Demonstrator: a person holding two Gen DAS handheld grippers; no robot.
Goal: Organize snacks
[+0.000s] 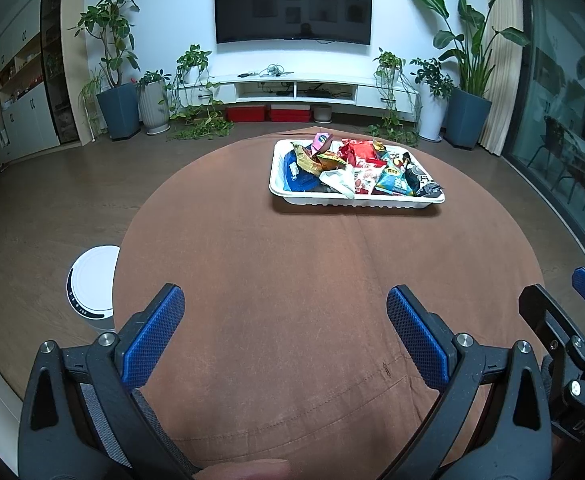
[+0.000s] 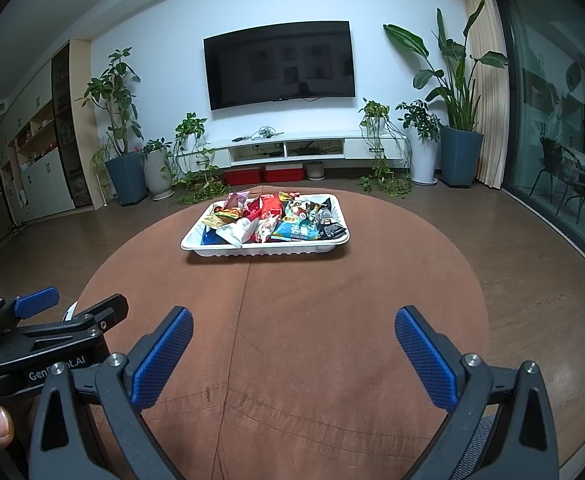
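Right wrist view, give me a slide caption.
Open right tongs face a white tray of snack packets on a brown tablecloth.

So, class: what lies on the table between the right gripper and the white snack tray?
Only bare brown tablecloth, seen in the right wrist view, separates the open right gripper from the tray.

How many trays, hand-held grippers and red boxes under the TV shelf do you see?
White tray of snacks: 1
Hand-held grippers, both open and empty: 2 (left hand-held gripper, right hand-held gripper)
Red boxes: 2 (left red box, right red box)
Total: 5
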